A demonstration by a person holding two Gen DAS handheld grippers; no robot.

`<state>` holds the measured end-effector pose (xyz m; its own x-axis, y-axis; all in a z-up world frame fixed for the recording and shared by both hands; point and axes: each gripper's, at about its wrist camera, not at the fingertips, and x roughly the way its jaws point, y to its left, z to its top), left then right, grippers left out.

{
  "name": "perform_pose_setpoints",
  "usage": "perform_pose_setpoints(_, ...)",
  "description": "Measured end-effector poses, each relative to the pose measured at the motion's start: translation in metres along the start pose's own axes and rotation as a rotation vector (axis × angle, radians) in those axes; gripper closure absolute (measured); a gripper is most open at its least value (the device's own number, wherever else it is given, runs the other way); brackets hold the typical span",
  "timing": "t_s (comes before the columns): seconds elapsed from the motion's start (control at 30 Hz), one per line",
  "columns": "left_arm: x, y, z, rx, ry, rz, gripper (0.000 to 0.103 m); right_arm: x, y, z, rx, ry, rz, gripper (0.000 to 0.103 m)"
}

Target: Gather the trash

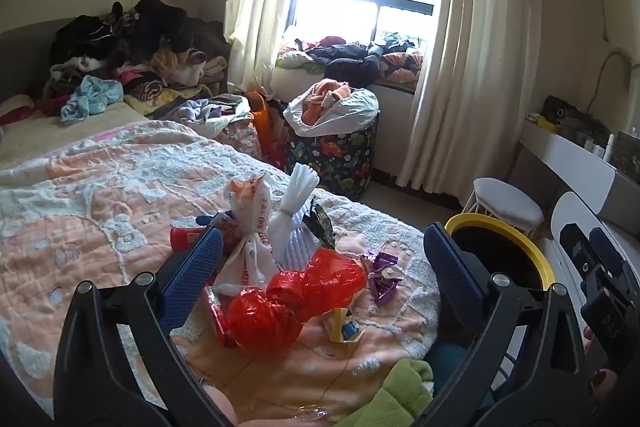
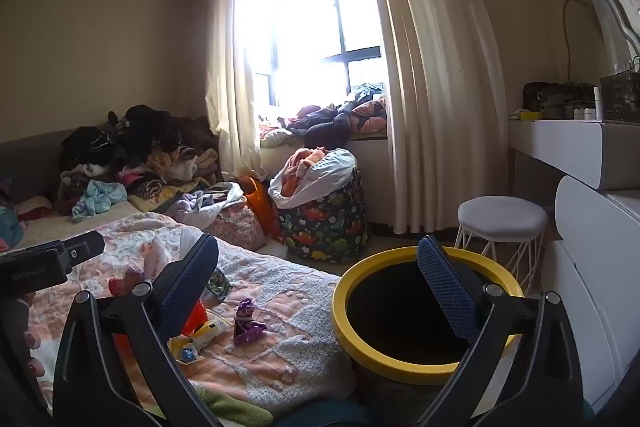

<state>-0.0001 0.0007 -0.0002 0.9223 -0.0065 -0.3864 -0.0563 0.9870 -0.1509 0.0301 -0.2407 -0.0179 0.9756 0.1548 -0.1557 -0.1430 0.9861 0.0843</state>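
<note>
Trash lies on the bed's peach quilt [image 1: 80,211]: a crumpled red plastic bag [image 1: 296,295], a tied printed white bag [image 1: 250,227], a tied plain white bag [image 1: 294,219], a purple wrapper [image 1: 382,273], a yellow wrapper [image 1: 344,325] and a red tube [image 1: 186,239]. My left gripper [image 1: 320,247] is open and empty, just above this pile. A yellow-rimmed black bin [image 2: 420,301] stands beside the bed. My right gripper [image 2: 316,259] is open and empty, with its right finger over the bin's mouth. The purple wrapper [image 2: 246,323] and the yellow wrapper [image 2: 200,337] also show in the right wrist view.
Piles of clothes [image 1: 132,59] cover the bed's far end and the window sill [image 1: 360,61]. A dinosaur-print laundry basket [image 1: 332,151] stands under the window. A white stool [image 2: 502,219] and a white dresser [image 2: 592,267] stand right of the bin. A green cloth [image 1: 392,399] lies at the bed's near edge.
</note>
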Motion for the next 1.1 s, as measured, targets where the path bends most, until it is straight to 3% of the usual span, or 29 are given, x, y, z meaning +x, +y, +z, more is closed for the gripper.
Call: perform_pose_setpoints(1.1,-0.004,-0.011,0.004,0.018,-0.014,-0.014,0.010,-0.009,-0.001,0.005,-0.003,-0.027,-0.002,0.006)
